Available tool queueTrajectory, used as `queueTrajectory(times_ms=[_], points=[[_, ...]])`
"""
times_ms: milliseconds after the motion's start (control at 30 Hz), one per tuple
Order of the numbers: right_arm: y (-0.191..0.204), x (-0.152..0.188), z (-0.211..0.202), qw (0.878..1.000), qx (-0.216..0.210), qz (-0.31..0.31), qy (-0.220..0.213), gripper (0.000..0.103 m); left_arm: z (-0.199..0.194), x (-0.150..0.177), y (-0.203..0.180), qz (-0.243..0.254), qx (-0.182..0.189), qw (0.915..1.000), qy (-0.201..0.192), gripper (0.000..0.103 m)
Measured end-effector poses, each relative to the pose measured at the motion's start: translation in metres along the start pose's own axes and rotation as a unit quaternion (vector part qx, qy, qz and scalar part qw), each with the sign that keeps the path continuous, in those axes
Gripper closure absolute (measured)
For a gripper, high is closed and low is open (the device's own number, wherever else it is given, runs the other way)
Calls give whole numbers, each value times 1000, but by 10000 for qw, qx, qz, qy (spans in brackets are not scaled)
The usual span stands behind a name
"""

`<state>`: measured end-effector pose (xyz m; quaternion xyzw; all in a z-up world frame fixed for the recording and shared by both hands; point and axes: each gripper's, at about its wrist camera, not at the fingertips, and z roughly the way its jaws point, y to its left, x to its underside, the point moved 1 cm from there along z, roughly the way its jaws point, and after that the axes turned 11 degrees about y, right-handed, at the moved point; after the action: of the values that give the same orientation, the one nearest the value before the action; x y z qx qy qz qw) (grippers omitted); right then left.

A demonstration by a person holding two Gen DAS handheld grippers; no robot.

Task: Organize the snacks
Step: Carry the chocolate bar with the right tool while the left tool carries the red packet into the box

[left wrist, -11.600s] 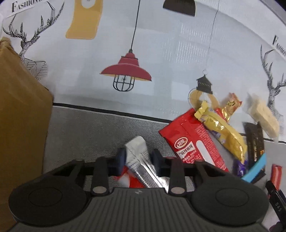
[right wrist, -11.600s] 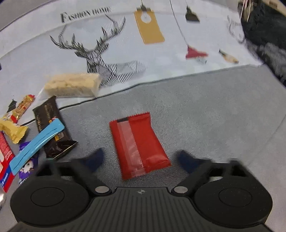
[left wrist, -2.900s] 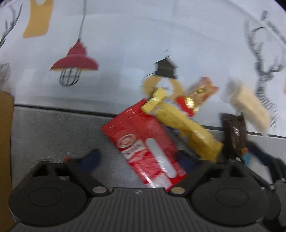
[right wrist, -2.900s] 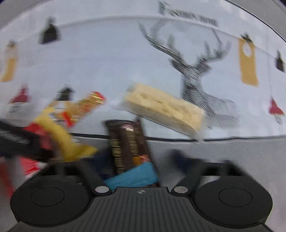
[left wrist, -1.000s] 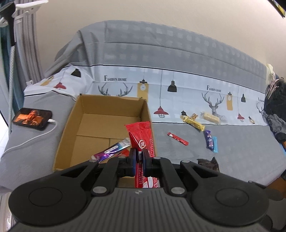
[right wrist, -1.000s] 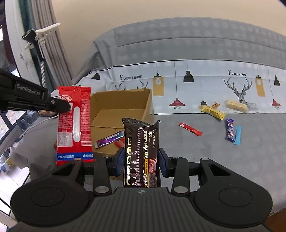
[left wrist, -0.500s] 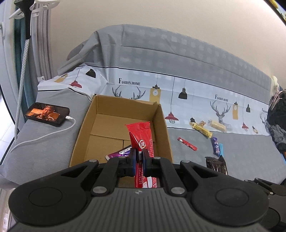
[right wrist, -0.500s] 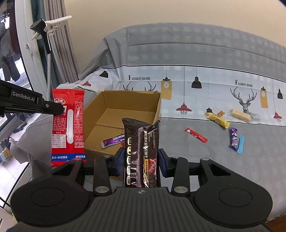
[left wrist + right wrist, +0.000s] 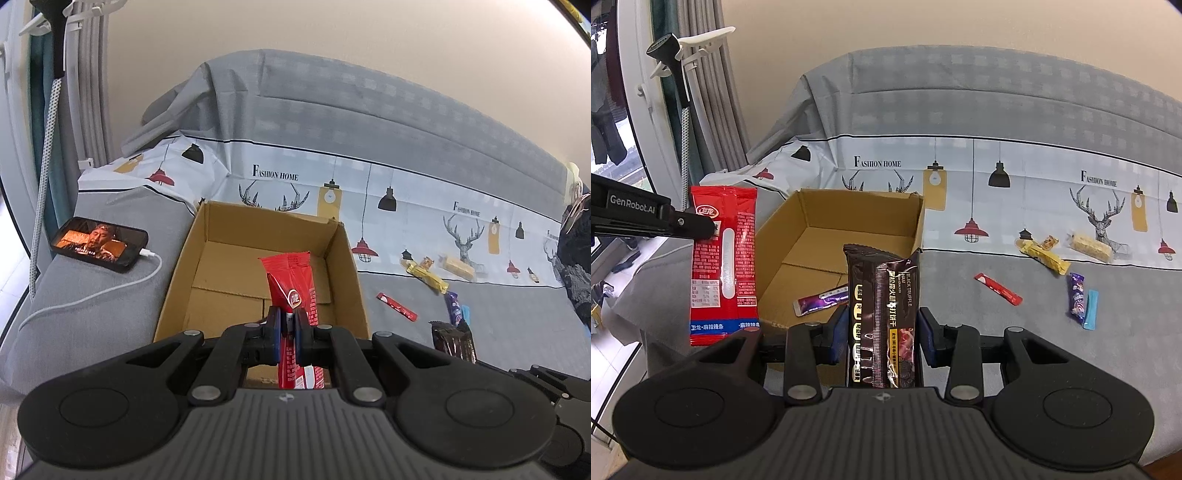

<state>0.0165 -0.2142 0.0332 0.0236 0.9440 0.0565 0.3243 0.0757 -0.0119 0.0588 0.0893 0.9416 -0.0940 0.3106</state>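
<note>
Red pack [image 9: 291,291]: pinched edge-on in L gripper [image 9: 287,325], jaws nearly together on its thin film. Pack stands upright, top end w/ crimped seal above the fingers, lower end hanging below them. In R view the same pack [image 9: 724,266] hangs flat-on at left, over the near-left edge of the box [image 9: 849,221], L gripper's dark finger clamped across its upper part.

Dark pack [image 9: 882,317]: upright betw. R gripper [image 9: 882,332] pads, jaws partly open, blue pads pressing both long edges. Label reads "black truffle". In L view its top shows low at right [image 9: 452,339].

Box: brown cardboard [image 9: 192,273], open top, flaps up, sits on grey sofa seat [image 9: 1071,343]. Inside: purple wrapper [image 9: 822,299] on the floor near the front wall.

Loose snacks on seat, right of box, well apart from both grippers: red stick [image 9: 997,288]; purple bar [image 9: 1076,294] w/ blue stick [image 9: 1090,303] just beside it; yellow bar [image 9: 1043,256] and small orange pack [image 9: 1048,242] touching at the print border; pale bar [image 9: 1089,246] further right.

Left of box: phone [image 9: 99,244], screen lit, white cable [image 9: 92,293] plugged in. Sofa cover w/ deer/lamp print behind; curtain at far left.
</note>
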Motion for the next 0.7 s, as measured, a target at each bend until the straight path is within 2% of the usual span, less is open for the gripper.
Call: queueTrajectory(times_ms=[333,700], points=[[14,-20,17,9999,-114,-91,-40,62,15,-19,7,-9,19,10000,-40,96],[18,-40,49,9999,-85,-135,11,62,50,-30,18,35,-33,9997,231,96]])
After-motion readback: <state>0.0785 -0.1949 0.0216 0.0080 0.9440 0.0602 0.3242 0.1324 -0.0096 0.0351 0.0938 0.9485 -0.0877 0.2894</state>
